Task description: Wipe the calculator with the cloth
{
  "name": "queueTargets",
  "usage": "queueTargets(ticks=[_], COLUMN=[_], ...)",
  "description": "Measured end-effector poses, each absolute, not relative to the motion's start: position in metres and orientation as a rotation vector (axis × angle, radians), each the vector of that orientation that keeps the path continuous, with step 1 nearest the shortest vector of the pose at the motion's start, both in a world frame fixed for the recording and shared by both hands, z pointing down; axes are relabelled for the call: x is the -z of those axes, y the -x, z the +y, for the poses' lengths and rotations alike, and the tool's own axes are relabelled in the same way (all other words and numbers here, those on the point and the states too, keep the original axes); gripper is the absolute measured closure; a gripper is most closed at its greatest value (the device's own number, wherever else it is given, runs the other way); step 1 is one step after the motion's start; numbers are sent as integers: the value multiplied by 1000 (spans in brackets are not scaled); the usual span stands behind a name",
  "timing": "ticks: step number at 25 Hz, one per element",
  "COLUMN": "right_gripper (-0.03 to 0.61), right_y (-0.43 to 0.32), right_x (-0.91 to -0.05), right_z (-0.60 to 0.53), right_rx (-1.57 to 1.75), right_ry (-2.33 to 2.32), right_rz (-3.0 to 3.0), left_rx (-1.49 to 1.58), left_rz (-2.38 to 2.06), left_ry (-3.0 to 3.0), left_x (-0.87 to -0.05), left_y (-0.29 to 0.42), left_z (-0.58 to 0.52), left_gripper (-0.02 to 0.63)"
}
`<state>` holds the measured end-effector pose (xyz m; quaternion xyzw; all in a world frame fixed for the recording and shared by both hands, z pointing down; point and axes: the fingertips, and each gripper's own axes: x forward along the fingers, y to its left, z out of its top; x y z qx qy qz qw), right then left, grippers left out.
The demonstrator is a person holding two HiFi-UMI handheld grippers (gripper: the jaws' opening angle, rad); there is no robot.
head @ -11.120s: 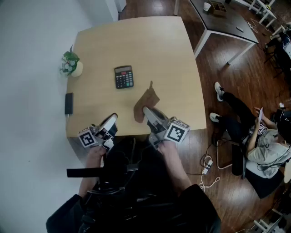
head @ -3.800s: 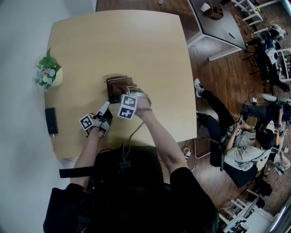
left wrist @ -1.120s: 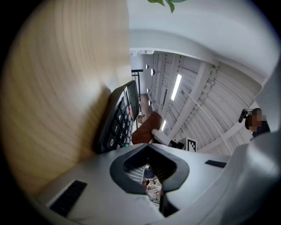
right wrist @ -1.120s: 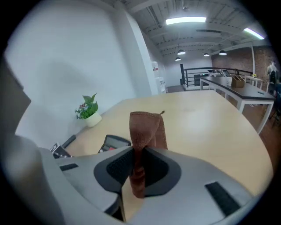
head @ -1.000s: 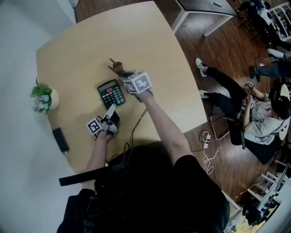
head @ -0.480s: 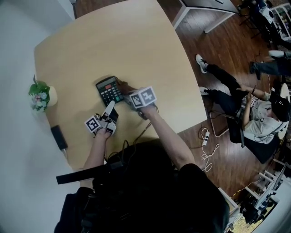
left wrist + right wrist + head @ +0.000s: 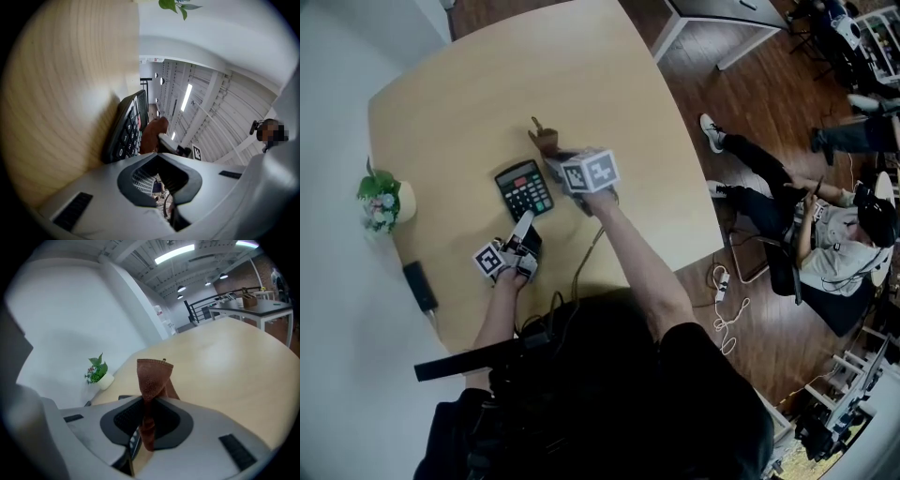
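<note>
**Cloth clamped in right gripper beside calculator; left gripper closed at its near edge**

Light wood table [image 7: 487,84], seen from the head view. The black calculator [image 7: 524,189] lies flat on it, keys up, roughly mid-table and toward the person's side.

The right gripper [image 7: 556,157] sits just past the calculator's far right corner. Its jaws are clamped on the brown cloth [image 7: 546,139]. The right gripper view shows the cloth pinched between the pads, with one end standing up above the jaws and a strip hanging below. The cloth is off the keys, beside the calculator. Whether it touches the table cannot be told.

The left gripper [image 7: 525,223] is just at the calculator's near edge. Its jaws are together with nothing between them. Contact with the calculator is unclear. The left gripper view has the calculator edge-on, with the cloth and the right gripper behind it.

Writing:
- Calculator keys carry white digits, and a 0 reads on the nearest key in the left gripper view. The other keys are too small to read, as is any brand.
- The marker cube [image 7: 589,172] on the right gripper shows black-and-white square patterns only.

Elsewhere:
- A potted plant [image 7: 382,199] stands at the table's left edge.
- A flat black device [image 7: 419,284] lies near the left corner.
- A seated person [image 7: 834,234] is on the wood floor [image 7: 750,150], at the right of the head view.
- A dark table [image 7: 712,19] is at the top of the head view.
</note>
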<state>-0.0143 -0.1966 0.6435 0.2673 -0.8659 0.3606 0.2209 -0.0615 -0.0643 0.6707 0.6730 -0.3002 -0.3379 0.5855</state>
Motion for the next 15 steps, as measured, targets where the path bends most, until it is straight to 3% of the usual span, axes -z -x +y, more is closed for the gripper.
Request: queueTargets(ticks=[5,15], right_gripper=[517,518], right_y=[49,4], right_x=[-670,-694], right_z=[-202,-102], right_rx=[-932,-1165], right_ry=[-586,-626], right_rz=[-2338,-2195], left_rx=[779,780], left_rz=[-709,-706], left_ry=[-1572,-1570], left_x=[-673,-671], left_y=[61,59], left_z=[-64,-65], left_gripper=[604,604])
